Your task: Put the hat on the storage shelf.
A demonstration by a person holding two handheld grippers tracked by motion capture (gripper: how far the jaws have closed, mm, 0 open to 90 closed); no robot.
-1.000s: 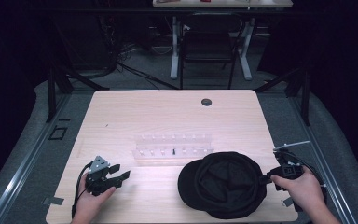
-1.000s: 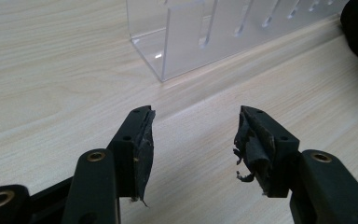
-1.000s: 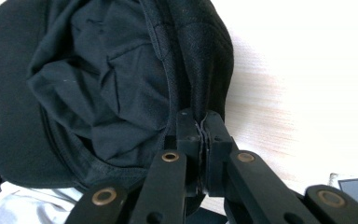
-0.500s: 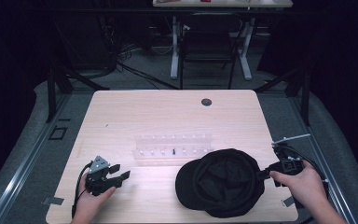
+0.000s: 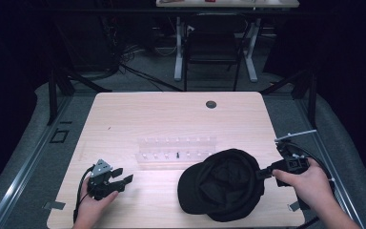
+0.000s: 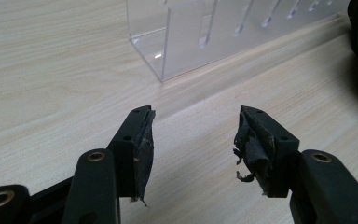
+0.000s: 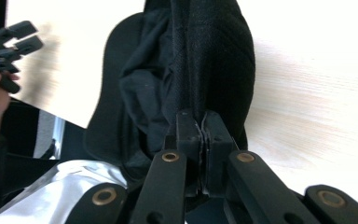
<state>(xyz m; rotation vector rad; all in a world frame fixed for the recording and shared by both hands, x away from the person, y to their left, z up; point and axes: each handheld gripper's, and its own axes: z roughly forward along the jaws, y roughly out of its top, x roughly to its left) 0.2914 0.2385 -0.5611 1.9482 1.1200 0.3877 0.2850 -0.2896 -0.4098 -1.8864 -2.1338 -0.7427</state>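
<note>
A black cap (image 5: 221, 186) lies at the front right of the wooden table (image 5: 171, 119), its right side lifted off the wood. My right gripper (image 5: 263, 172) is shut on the cap's rim at that side; in the right gripper view the black fabric (image 7: 191, 79) hangs from the pinched jaws (image 7: 201, 122). My left gripper (image 5: 123, 175) rests at the front left of the table, held by a hand, jaws open. In the left gripper view its two worn pads (image 6: 143, 144) stand well apart over bare wood with nothing between them.
A clear acrylic rack (image 5: 177, 149) with slots stands in the middle of the table, just behind the cap; its near corner (image 6: 182, 42) is ahead of the left gripper. A round grommet hole (image 5: 211, 104) sits near the far edge. A chair (image 5: 212, 47) stands beyond the table.
My right gripper has risen with the cap's rim, tilting the cap up and shifting it slightly leftward. The left gripper has stayed in place.
</note>
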